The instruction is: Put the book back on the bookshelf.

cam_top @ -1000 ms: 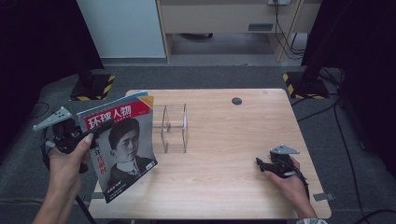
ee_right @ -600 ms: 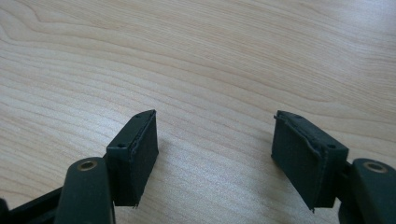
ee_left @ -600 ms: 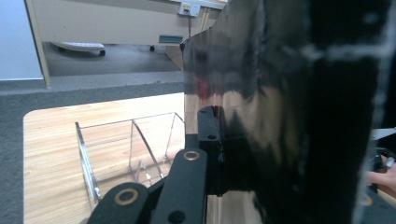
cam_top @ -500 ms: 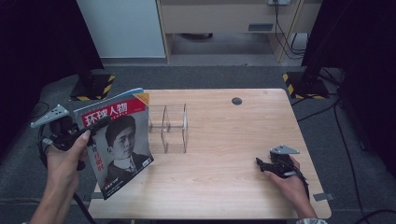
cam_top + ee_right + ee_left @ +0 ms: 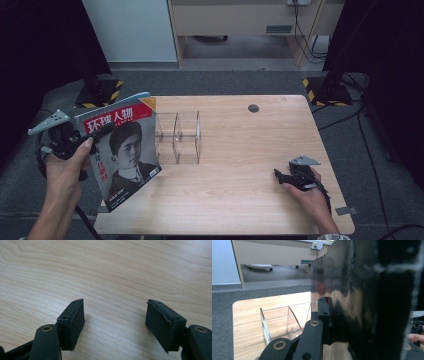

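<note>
The left gripper point(image 5: 70, 142) has its jaws clamped on the spine edge of a magazine point(image 5: 122, 150), held upright and tilted over the surface's point(image 5: 240, 190) left end just beside the clear acrylic divider rack point(image 5: 179, 136), probably to slot it in. The right gripper point(image 5: 290, 177) rests idle with jaws apart and empty. In the left gripper view the glossy cover hides the far jaw.

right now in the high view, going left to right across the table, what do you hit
left gripper → magazine clamped in it, held upright at the table's left edge → clear acrylic rack → dark round grommet hole → right gripper, open, low over the table
</note>
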`<state>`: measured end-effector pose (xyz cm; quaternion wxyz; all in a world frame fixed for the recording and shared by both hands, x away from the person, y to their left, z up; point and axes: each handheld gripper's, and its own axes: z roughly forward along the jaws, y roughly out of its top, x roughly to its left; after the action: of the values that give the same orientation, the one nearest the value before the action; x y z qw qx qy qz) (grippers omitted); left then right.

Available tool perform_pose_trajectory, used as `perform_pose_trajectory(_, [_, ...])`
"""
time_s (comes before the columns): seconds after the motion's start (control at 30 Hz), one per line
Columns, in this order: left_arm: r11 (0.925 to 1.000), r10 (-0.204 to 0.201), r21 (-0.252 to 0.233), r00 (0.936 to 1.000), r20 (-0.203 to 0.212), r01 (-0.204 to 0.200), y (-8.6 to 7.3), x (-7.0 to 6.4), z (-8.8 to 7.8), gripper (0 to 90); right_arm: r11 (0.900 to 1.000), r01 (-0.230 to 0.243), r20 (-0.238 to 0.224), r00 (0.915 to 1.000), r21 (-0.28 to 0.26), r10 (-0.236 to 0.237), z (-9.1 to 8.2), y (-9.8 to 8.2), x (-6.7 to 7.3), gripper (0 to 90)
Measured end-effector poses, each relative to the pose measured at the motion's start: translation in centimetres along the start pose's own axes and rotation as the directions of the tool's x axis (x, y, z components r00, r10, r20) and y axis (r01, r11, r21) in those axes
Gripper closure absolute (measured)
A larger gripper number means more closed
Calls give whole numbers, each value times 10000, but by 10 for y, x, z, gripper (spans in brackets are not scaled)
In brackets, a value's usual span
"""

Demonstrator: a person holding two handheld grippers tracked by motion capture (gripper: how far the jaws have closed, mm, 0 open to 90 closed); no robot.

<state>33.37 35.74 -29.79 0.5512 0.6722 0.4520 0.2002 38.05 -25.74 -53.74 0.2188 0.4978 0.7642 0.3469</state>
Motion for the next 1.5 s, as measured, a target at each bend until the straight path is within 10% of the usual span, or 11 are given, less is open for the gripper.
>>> perform_pose_trajectory(0.57, [9998, -164, -106, 9981, -599, 158, -5, 22, -17, 864, 10000, -3, 4, 10000, -6, 3, 0, 0, 0, 316])
perform_pose_trajectory(1.5, [9982, -23, -592, 9885, -1510, -67, -6, 52, 26, 864, 10000, 28, -17, 10000, -9, -28, 0, 0, 0, 315])
